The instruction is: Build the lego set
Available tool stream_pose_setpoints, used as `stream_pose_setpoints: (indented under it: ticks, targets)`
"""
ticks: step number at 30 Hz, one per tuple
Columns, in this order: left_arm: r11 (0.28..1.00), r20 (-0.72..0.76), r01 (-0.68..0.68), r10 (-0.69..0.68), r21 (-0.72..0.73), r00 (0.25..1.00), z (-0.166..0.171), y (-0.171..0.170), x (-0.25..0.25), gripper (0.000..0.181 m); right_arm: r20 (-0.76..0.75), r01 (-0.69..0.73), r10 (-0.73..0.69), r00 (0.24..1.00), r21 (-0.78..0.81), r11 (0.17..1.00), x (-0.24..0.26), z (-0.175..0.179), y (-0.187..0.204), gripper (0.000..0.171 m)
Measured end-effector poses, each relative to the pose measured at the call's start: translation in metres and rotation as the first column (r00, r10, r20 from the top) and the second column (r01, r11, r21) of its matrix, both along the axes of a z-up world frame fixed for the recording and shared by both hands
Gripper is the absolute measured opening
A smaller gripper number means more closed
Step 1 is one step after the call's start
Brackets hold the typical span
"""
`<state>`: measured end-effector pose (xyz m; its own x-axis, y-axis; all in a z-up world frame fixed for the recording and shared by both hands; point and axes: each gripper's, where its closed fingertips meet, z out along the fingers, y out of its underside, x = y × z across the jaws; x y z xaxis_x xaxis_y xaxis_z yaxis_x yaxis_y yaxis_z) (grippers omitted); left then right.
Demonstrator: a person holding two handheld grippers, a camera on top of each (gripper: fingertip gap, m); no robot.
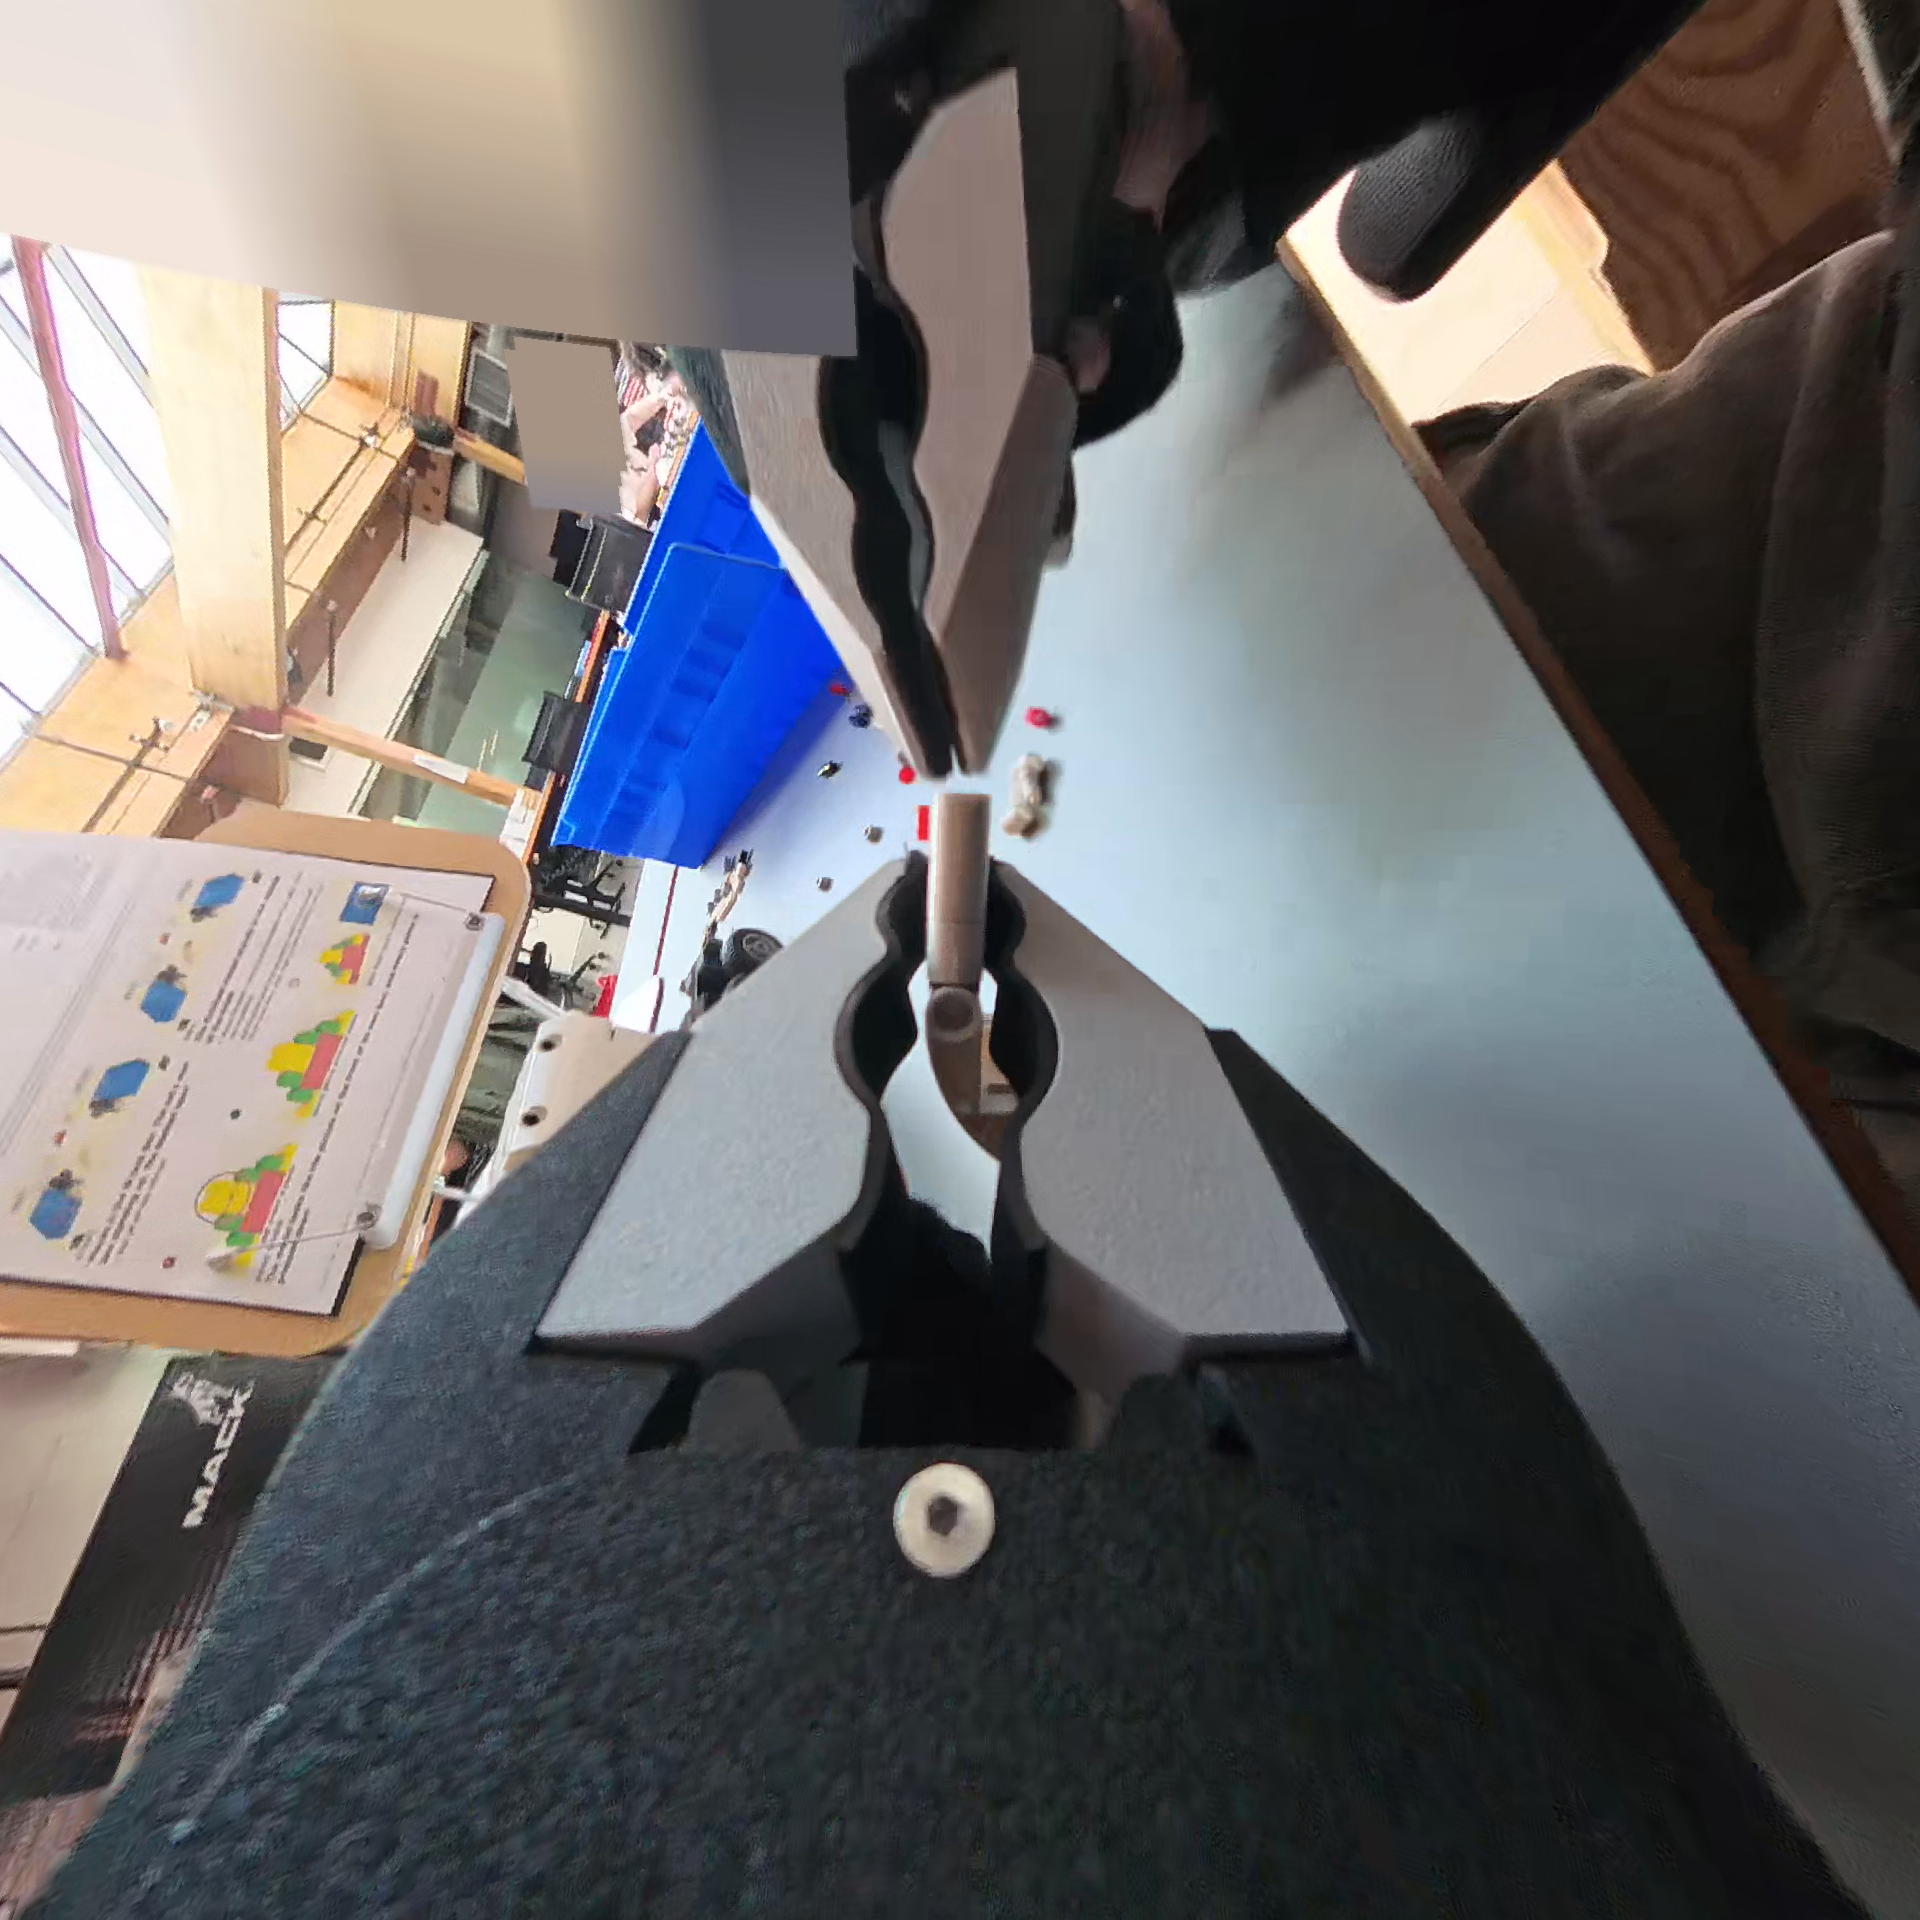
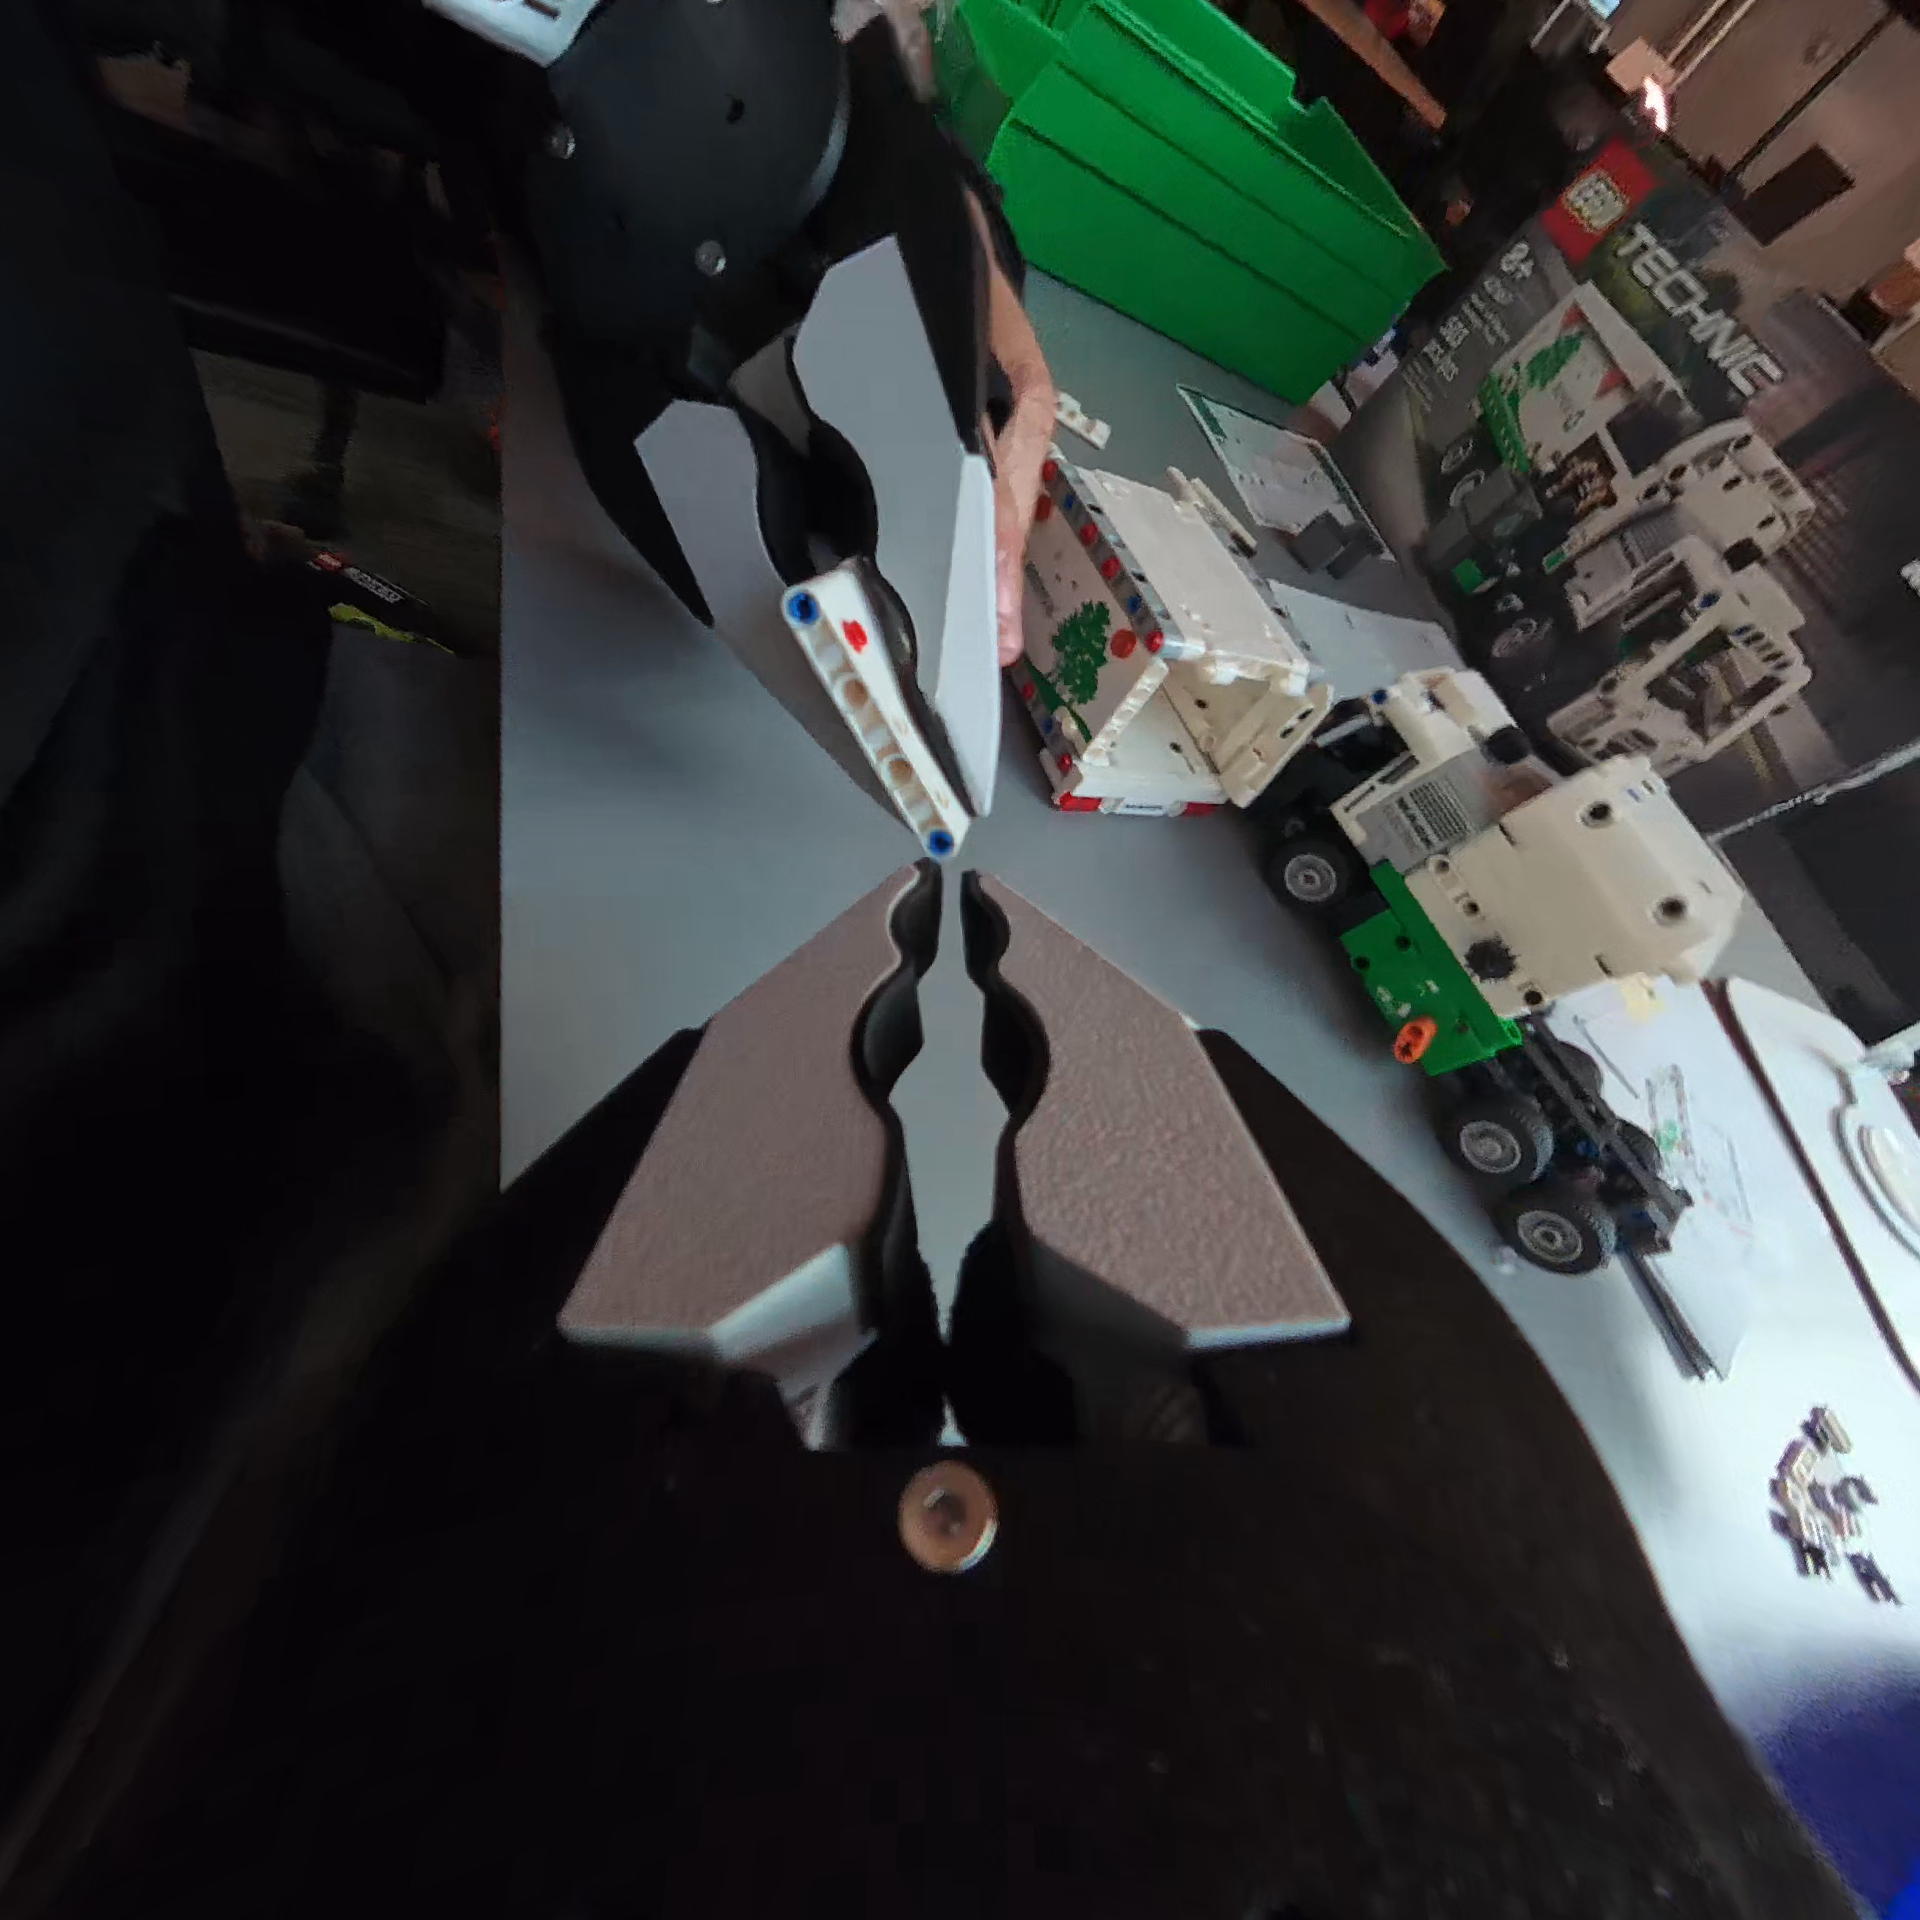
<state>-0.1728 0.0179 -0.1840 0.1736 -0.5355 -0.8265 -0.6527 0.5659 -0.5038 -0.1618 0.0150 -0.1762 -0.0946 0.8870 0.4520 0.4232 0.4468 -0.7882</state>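
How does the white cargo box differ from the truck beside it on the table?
1. The cargo box has no wheels; the truck stands on grey wheels with black tyres.
2. The cargo box carries a green tree picture and red pins along its edge; the truck has a solid green section and an orange part.
3. The cargo box is the shorter one; the truck is longer.
Both are mostly white and rest on the grey table.

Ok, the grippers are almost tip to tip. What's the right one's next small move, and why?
Probably ease the right gripper forward a touch and close on the near end of the white beam. The left gripper is clamped on that beam. Its blue pin sits just beyond the right fingertips, and the right jaws stand slightly apart, holding nothing.
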Motion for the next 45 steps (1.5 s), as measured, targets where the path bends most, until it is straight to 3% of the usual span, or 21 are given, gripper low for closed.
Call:
stream_pose_setpoints:
  ticks: [4, 7, 9, 13, 16, 26, 31, 37, 45]
  targets:
    - [0.999, 0.003, -0.038, 0.038, 0.039, 0.999, 0.000, 0.008, -0.007, 0.005, 0.084, 0.128, -0.114, 0.990, -0.190, 0.973, 0.051, 0.008, 0.039, 0.006]
    - [0.984, -0.027, -0.146, 0.149, 0.100, 0.988, -0.002, 0.022, -0.012, 0.005, 0.264, 0.239, -0.153, 0.952, -0.333, 0.912, 0.084, -0.017, 0.054, 0.019]
    - [0.983, -0.037, -0.156, 0.161, 0.100, 0.986, -0.007, 0.024, -0.011, 0.005, 0.356, 0.295, -0.176, 0.918, -0.316, 0.902, 0.091, -0.037, 0.060, 0.020]
    - [0.985, -0.058, -0.159, 0.163, 0.068, 0.985, -0.015, 0.024, -0.010, 0.005, 0.398, 0.275, -0.152, 0.905, -0.272, 0.922, 0.074, -0.052, 0.053, 0.021]
    - [0.984, -0.069, -0.155, 0.161, 0.083, 0.985, -0.015, 0.023, -0.010, 0.005, 0.394, 0.277, -0.182, 0.901, -0.200, 0.940, 0.069, -0.053, 0.058, 0.013]
    - [0.987, -0.109, -0.141, 0.149, 0.079, 0.983, -0.022, 0.022, -0.008, 0.005, 0.399, 0.243, -0.136, 0.907, -0.231, 0.942, 0.065, -0.057, 0.058, 0.012]
    - [0.986, -0.126, -0.139, 0.150, 0.087, 0.981, -0.025, 0.022, -0.008, 0.006, 0.462, 0.205, -0.098, 0.882, -0.188, 0.961, 0.067, -0.060, 0.060, 0.007]
    - [0.985, -0.144, -0.135, 0.150, 0.109, 0.978, -0.026, 0.022, -0.008, 0.005, 0.555, 0.152, 0.012, 0.832, -0.248, 0.957, 0.067, -0.061, 0.056, 0.007]
    - [0.985, -0.158, -0.128, 0.146, 0.117, 0.977, -0.027, 0.021, -0.009, 0.006, 0.616, 0.135, 0.034, 0.787, -0.226, 0.965, 0.064, -0.061, 0.056, 0.006]
